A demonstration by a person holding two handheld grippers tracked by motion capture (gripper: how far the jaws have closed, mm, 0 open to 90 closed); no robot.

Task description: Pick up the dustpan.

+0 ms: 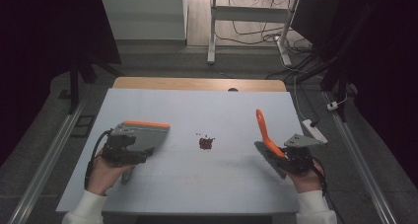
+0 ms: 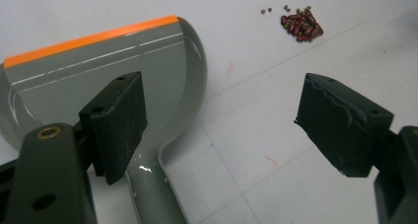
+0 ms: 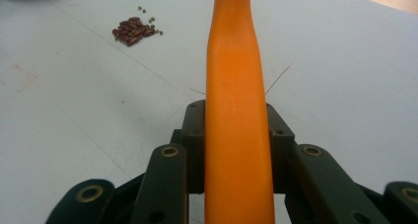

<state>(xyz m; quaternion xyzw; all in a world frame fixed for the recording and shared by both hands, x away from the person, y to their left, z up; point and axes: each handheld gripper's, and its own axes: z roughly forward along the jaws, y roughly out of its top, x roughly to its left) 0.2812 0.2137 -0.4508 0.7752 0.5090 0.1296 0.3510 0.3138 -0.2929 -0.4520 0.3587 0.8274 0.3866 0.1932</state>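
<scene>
The small pile of beans (image 1: pixel 206 143) lies mid-surface, between dustpan (image 1: pixel 140 135) and brush (image 1: pixel 266 135). The right tongs (image 3: pixel 238 150) are clenched on the orange brush handle; the left tongs (image 2: pixel 226 130) stand released above the dustpan handle, so the ungripped pan could be pushed away and beans scattered.

A smooth, glossy grey plastic is seen on the dustpan (image 2: pixel 113 71), edged with an orange strip. The brush handle (image 3: pixel 236 135) is formed of smooth, matt orange plastic. The table (image 1: pixel 197 184) is covered by a matt white sheet over bare wood.
</scene>
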